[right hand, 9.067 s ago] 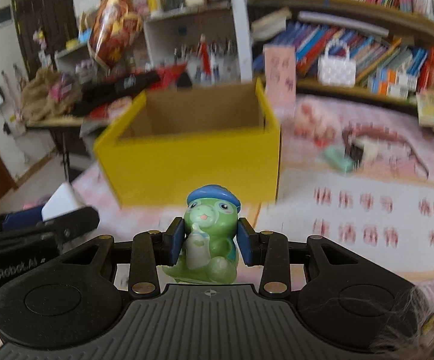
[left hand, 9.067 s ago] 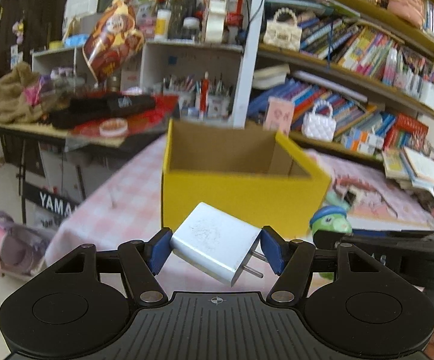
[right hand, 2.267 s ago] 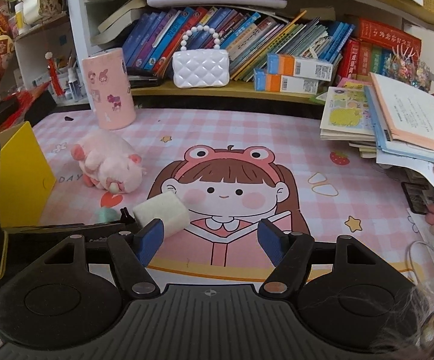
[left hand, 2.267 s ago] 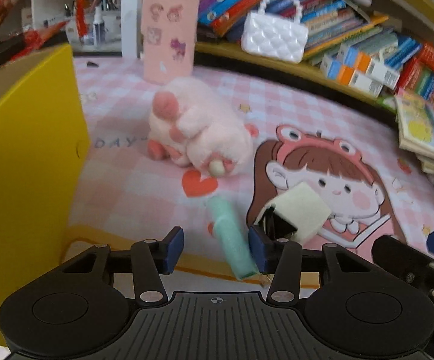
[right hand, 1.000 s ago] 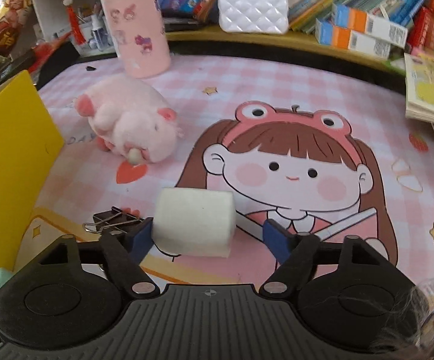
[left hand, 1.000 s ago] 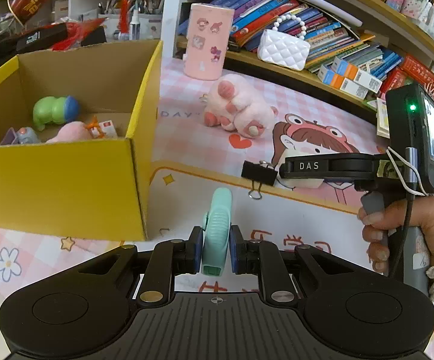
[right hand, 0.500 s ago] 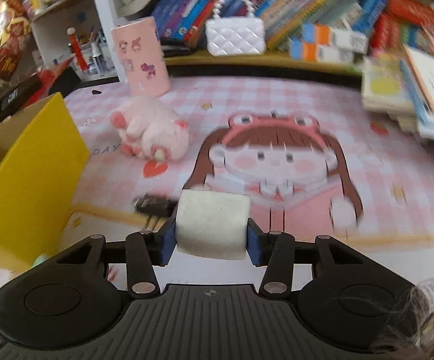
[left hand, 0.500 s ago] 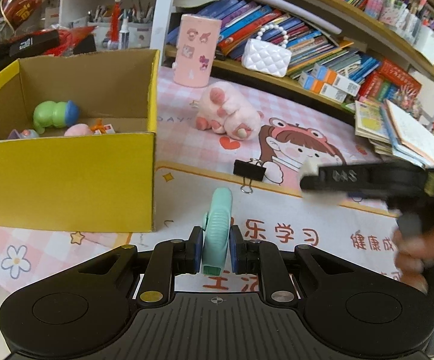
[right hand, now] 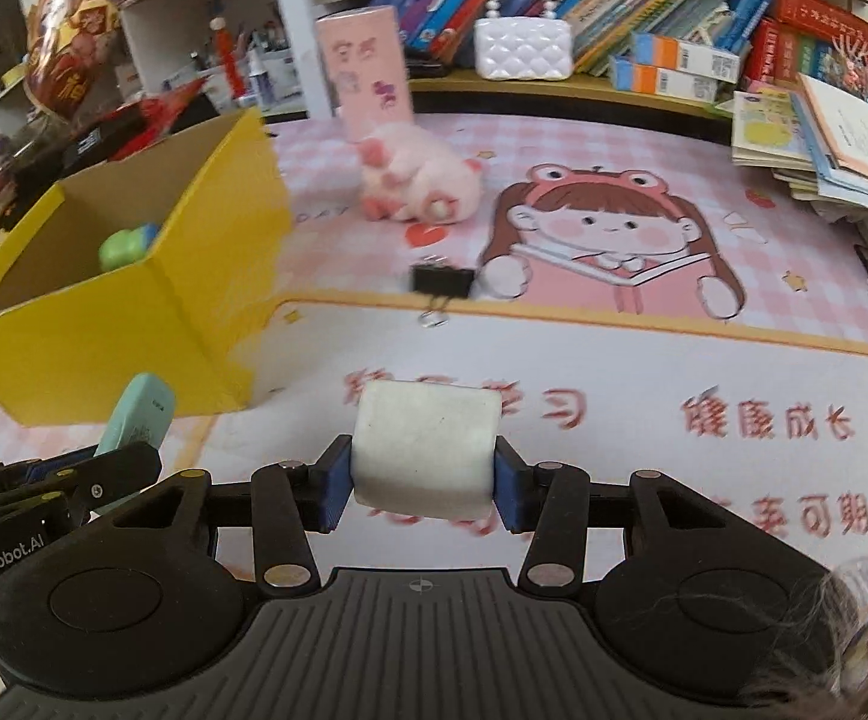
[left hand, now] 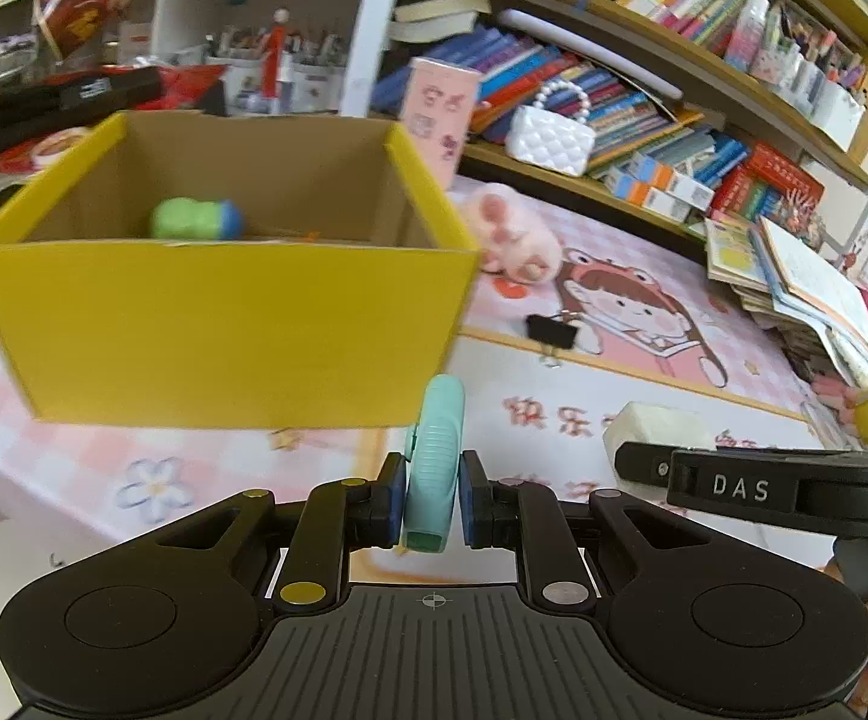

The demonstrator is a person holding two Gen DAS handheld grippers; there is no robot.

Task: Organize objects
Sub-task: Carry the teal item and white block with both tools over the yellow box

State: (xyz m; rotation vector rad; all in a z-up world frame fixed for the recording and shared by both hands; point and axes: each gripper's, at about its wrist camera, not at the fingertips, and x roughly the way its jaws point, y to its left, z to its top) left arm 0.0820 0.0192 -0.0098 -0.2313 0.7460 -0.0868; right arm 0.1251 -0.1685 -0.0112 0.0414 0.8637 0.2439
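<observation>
My left gripper [left hand: 432,495] is shut on a slim mint-green eraser-like piece [left hand: 435,450], held upright just in front of the yellow cardboard box [left hand: 224,324]. A green toy with a blue cap [left hand: 197,219] lies inside the box. My right gripper [right hand: 423,477] is shut on a white foam block [right hand: 426,447] and hovers over the printed mat, to the right of the box [right hand: 104,336]. The mint piece [right hand: 137,414] and the left tool show at the right wrist view's lower left. The white block [left hand: 655,423] peeks out beyond the right tool in the left wrist view.
A black binder clip [right hand: 441,283] and a pink plush pig [right hand: 416,180] lie on the pink mat [right hand: 613,360]. A pink cup [right hand: 371,69] and a white purse [right hand: 522,51] stand by the bookshelf. Stacked books [right hand: 823,138] fill the right edge.
Both grippers pulled back and swung left towards the yellow box. The right jaws closed on the white block and lifted it off the mat. The left grip on the mint piece is unchanged.
</observation>
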